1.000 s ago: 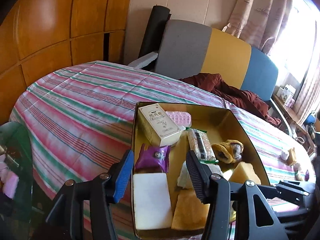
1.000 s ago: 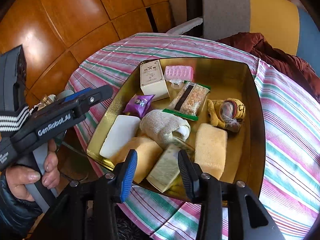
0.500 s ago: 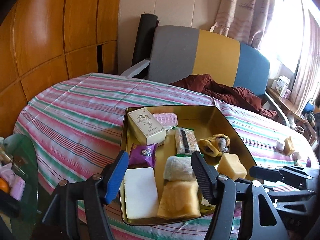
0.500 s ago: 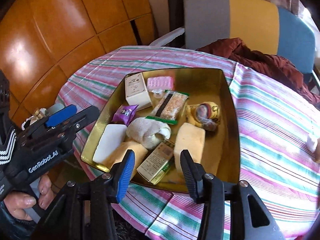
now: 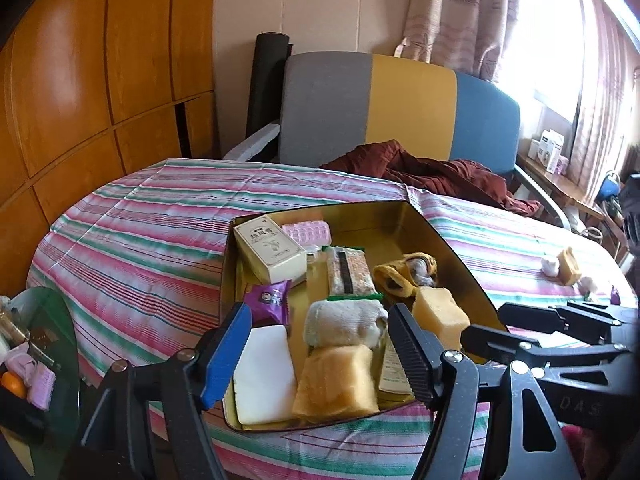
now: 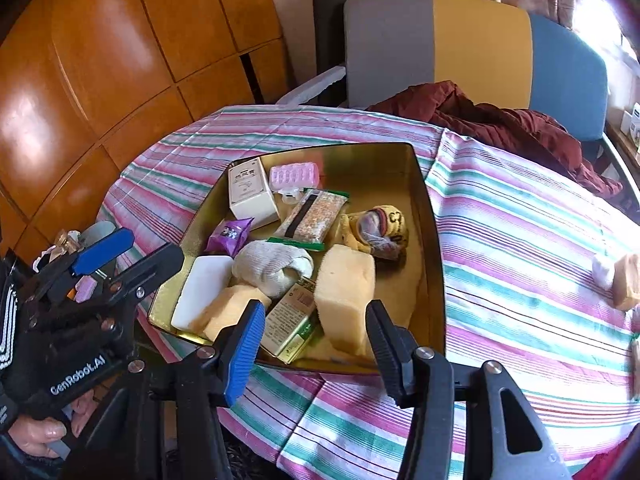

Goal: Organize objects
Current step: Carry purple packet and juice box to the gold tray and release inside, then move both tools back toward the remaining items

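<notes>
Drawn back from gold tray point(image 5: 452, 248), left gripper point(image 5: 320, 354) and right gripper point(image 6: 316, 344) opening, empty; between picks; next: stray sponge point(image 6: 628, 280) on cloth.

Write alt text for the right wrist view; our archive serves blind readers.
An empty right gripper, jaws opening, hovers at a gold metal tray of sponges, packets and boxes on a striped tablecloth; the left gripper sits alongside.
</notes>
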{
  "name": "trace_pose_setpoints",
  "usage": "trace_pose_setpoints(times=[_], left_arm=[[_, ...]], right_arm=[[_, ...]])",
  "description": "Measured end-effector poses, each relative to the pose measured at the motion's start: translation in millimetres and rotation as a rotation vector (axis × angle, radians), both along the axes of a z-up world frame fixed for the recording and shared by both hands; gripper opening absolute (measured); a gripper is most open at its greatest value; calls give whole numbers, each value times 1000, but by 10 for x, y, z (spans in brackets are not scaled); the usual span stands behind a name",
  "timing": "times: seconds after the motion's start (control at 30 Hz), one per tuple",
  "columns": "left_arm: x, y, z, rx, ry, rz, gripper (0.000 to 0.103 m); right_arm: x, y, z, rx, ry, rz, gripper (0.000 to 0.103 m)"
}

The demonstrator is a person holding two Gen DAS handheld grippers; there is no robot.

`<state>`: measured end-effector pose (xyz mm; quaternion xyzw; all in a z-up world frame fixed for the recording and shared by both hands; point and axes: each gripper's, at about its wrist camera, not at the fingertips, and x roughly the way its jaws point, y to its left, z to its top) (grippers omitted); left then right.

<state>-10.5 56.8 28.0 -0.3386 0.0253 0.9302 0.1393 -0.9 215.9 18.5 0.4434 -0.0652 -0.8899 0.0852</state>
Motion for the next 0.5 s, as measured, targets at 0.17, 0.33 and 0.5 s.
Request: trace_pose_setpoints(times=[0.17, 0.33, 0.5], left_arm=[[45, 94, 6, -20, 6, -24, 74], [83, 199, -6, -43, 9, -50, 75], [94, 284, 2, -67, 16, -67, 75]], right_arm=[[21, 106, -8, -3, 2, -31, 53], [38, 249, -27, 1, -2, -70, 53], [68, 397, -61, 1, -9, -108, 53]])
